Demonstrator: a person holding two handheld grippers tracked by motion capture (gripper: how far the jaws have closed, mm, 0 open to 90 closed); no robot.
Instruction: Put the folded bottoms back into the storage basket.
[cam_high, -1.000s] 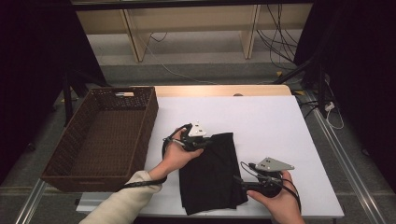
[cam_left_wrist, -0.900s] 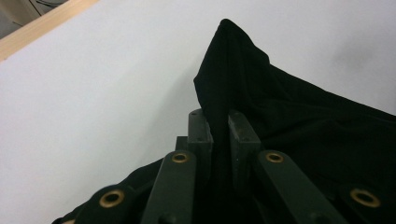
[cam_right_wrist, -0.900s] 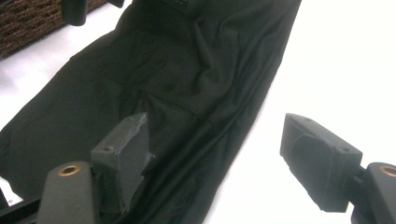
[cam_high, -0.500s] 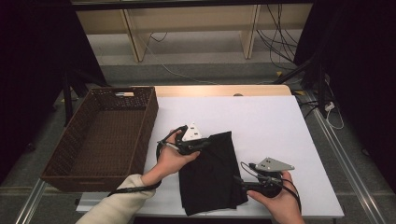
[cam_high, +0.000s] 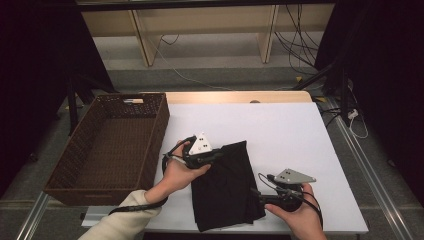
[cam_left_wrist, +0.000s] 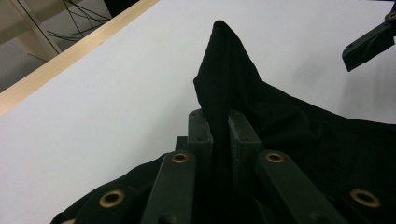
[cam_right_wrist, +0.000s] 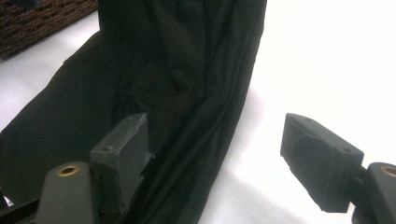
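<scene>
A black cloth (cam_high: 225, 185) lies folded on the white table (cam_high: 280, 130), near the front. My left gripper (cam_high: 216, 156) is shut on the cloth's upper left edge; in the left gripper view a fold of the black cloth (cam_left_wrist: 224, 93) rises pinched between the two pads (cam_left_wrist: 200, 133). My right gripper (cam_high: 256, 194) is held at the cloth's right edge, low on the table. In the right gripper view its jaws stand wide apart, the left pad (cam_right_wrist: 122, 149) over the black cloth (cam_right_wrist: 154, 74), the right pad (cam_right_wrist: 320, 161) over bare table.
A dark brown wicker basket (cam_high: 85, 155) stands at the table's left side, close to my left hand. A wooden strip (cam_high: 240, 96) runs along the far edge. White table surface lies open to the right of the cloth and behind it.
My left gripper has drawn the cloth's corner a little leftward and up. The right gripper has stayed where it was.
</scene>
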